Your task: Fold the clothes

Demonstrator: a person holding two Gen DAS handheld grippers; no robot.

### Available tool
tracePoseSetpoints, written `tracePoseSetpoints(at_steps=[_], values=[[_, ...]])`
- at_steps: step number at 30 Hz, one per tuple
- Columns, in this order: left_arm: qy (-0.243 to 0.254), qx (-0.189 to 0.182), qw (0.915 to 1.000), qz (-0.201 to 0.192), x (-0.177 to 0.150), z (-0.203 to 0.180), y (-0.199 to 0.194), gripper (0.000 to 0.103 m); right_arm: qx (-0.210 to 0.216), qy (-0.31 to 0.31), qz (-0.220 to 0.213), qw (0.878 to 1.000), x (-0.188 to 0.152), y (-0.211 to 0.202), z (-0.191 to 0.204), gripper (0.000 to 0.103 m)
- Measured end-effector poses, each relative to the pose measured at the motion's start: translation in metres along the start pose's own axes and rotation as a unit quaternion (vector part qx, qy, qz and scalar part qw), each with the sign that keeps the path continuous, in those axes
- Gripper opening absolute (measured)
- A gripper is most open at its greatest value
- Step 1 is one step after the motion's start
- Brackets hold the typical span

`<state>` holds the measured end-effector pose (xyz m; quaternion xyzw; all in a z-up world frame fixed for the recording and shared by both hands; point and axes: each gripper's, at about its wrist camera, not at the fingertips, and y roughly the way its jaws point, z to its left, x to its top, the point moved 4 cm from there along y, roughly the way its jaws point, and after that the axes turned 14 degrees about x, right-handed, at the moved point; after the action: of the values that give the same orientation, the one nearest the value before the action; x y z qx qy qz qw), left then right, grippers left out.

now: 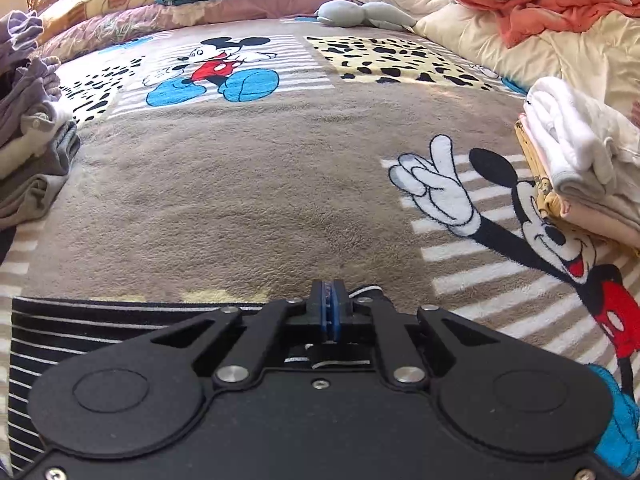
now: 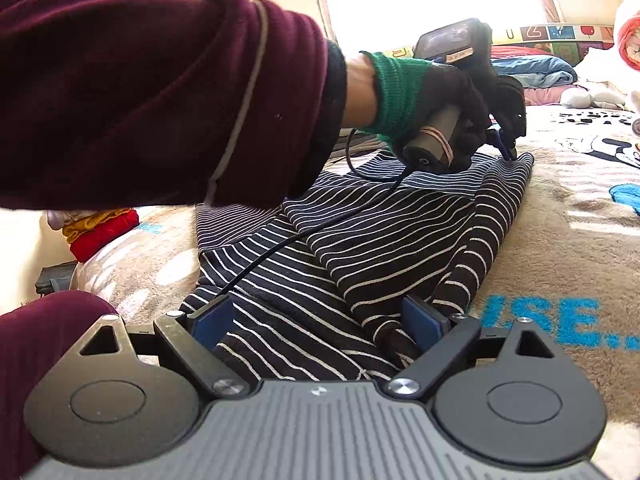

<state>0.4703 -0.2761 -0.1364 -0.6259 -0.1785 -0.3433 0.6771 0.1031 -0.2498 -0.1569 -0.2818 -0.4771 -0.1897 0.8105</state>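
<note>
- Striped garment (image 2: 360,240): dark cloth with thin white stripes, lying partly folded on the cartoon-print blanket (image 1: 248,184) that covers the bed; one layer is turned over diagonally across the layer beneath.
- Left gripper (image 1: 330,304): blue pads pressed together with almost no gap. In the right wrist view its tips (image 2: 506,152) meet the far corner of the striped garment; whether a fold of cloth is pinched between them cannot be told.
- Left hand (image 2: 436,96): gloved, with a green cuff and a maroon sleeve (image 2: 160,92), wrapped around the gripper handle above the garment's far edge.
- Right gripper (image 2: 320,316): jaws spread wide, holding nothing; the near end of the striped garment lies between the two blue pads, with a bunched fold beside the right-hand pad.
- Folded stack, left edge (image 1: 32,152): grey and purple clothes, well apart from the garment.
- Folded stack, right edge (image 1: 580,168): white and pale pink clothes resting on the blanket.
</note>
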Motion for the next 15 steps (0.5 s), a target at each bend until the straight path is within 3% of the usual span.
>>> tracePoseSetpoints(at_steps=[5,13,15], values=[[0.008,-0.014,0.9988,-0.047,-0.009,0.010,-0.048,0.008,0.001,-0.001,0.001,1.000,0.000,0.001,0.001,0.092],[0.106,-0.102,0.9870,-0.066,-0.084,-0.005,-0.115,0.008,-0.002,-0.001,0.005,1.000,0.000,-0.002,0.002,0.092],[0.131,-0.087,0.9859,-0.057,-0.102,-0.009,-0.107,0.011,-0.002,-0.001,0.005,1.000,0.000,-0.002,0.002,0.092]])
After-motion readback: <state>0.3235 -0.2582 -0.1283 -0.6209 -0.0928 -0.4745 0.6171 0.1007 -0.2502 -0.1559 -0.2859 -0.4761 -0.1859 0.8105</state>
